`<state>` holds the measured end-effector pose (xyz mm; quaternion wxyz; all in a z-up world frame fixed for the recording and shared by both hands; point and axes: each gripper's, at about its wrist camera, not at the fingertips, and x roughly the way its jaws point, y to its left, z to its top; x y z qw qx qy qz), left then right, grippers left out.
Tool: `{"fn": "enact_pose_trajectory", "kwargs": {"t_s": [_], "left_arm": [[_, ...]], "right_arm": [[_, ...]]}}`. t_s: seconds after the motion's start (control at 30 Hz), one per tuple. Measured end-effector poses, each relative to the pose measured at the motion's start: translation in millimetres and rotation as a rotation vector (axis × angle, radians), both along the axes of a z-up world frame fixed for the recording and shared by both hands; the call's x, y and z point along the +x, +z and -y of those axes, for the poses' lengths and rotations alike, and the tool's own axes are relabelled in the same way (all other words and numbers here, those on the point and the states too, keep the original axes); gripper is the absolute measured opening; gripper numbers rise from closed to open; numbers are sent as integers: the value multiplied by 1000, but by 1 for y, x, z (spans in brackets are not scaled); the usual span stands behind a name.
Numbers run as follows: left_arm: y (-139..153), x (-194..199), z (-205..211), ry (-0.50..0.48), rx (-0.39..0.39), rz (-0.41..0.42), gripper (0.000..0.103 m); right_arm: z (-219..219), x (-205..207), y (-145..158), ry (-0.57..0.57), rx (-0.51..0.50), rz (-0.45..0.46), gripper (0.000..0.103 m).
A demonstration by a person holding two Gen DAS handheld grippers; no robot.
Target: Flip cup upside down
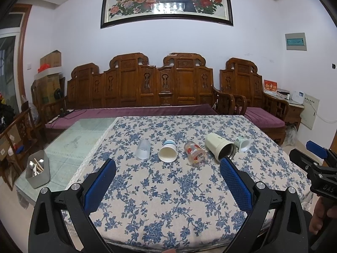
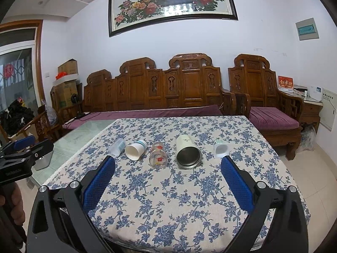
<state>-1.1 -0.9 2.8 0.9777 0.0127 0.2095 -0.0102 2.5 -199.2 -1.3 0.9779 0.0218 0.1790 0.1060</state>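
Note:
Several cups lie on their sides in a row on the blue floral tablecloth (image 1: 168, 200), mouths toward me. From left: a clear plastic cup (image 1: 143, 148) (image 2: 117, 146), a white paper cup (image 1: 167, 153) (image 2: 135, 149), a glass with red flowers (image 1: 194, 153) (image 2: 158, 155), a cream steel-lined tumbler (image 1: 220, 148) (image 2: 187, 152), and a small pale green cup (image 1: 242, 144) (image 2: 220, 148). My left gripper (image 1: 168, 162) is open and empty, short of the row. My right gripper (image 2: 168, 161) is open and empty, also short of the row.
A grey box of utensils (image 1: 38, 168) stands on the bare glass table part at the left. A carved wooden sofa (image 1: 147, 88) with purple cushions runs behind the table. The right gripper shows at the right edge of the left wrist view (image 1: 316, 164).

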Motion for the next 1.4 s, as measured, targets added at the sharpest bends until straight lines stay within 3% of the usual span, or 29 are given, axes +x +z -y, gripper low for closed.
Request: {"fn": "enact_pose_trajectory", "kwargs": {"t_s": [0.43,0.7,1.2,1.4], "left_arm": [[-1,1,3,-4,1,-13,95],[-15,24,3,-25,2,-66,95],[-54,120,25,-152,11,-206,95],[-74,159,40,-213,21,-245,95]], "right_arm": [[1,3,-7,-2,1,-15,101],[9,29,-23,-15,-14,-69,101],[55,152,-43,-74,-65,-208,101],[84,211,-41,-101,-121,-227,95]]}}
